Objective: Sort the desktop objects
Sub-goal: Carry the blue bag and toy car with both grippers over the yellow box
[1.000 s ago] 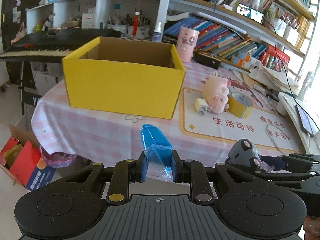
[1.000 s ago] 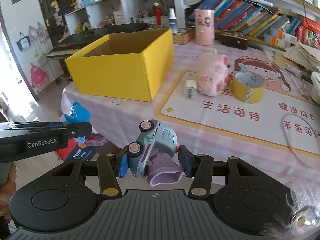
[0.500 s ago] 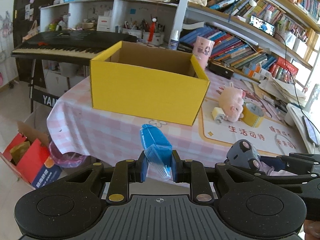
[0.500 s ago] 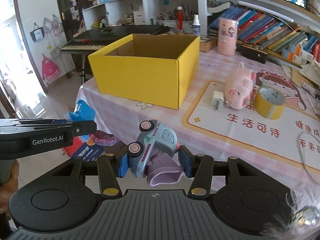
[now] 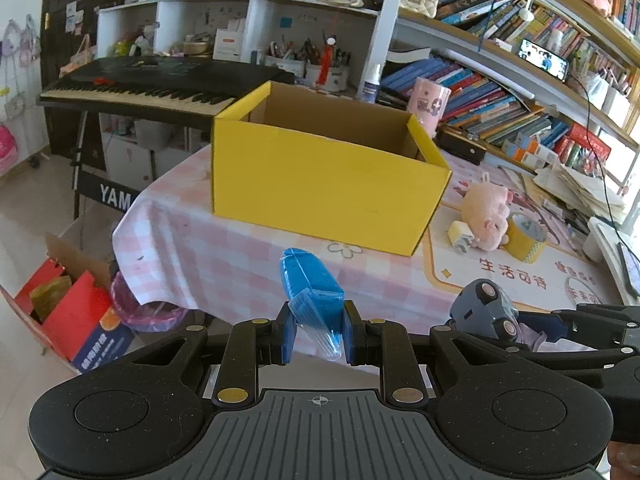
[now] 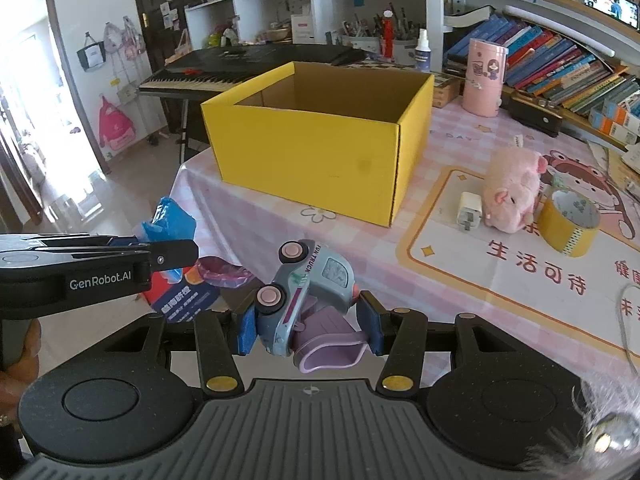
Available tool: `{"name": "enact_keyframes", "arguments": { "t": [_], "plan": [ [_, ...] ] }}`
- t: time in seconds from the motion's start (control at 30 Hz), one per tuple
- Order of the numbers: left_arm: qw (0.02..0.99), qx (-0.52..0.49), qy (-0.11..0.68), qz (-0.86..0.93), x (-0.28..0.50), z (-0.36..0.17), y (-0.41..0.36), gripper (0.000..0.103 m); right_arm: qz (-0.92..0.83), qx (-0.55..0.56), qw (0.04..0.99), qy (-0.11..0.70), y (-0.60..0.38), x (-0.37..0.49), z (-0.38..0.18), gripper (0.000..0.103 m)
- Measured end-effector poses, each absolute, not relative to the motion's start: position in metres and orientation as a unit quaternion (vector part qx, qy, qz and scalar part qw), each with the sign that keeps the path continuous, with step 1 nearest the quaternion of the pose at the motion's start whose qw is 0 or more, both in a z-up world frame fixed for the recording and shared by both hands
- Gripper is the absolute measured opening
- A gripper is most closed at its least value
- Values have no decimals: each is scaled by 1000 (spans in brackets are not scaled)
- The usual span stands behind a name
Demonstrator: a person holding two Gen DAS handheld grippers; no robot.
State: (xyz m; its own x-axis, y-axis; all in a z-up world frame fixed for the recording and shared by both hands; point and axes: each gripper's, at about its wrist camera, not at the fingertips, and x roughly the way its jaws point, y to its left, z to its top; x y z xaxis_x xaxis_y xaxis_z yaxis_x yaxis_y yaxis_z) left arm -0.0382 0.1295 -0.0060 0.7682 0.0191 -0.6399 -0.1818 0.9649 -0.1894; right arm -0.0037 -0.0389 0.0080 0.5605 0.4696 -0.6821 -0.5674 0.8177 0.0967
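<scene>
My left gripper is shut on a blue plastic-wrapped packet, held in front of the table's near edge. My right gripper is shut on a grey-blue toy truck with pink wheels and a purple scoop. An open yellow cardboard box stands on the pink checked tablecloth ahead of both, its inside empty as far as I see. In the right wrist view the left gripper and its blue packet show at the left. The toy truck shows at the right of the left wrist view.
On a printed mat right of the box lie a pink plush pig, a white charger plug and a yellow tape roll. A pink cup stands behind. A black keyboard, bookshelves, and a red carton on the floor surround the table.
Both grippers have drawn back from the table and swung left; the yellow box now looks smaller and sits more to the right. Both grips are unchanged.
</scene>
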Motion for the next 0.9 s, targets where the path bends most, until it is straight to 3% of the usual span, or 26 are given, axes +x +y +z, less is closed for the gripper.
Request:
{"name": "enact_keyframes", "arguments": {
  "t": [0.5, 0.9],
  "plan": [
    [931, -119, 340, 57, -35, -7, 137, 22, 298, -65, 875, 375, -30, 5, 6, 48],
    [942, -98, 315, 58, -20, 5, 134, 22, 295, -57, 892, 337, -30, 25, 17, 48]
  ]
}}
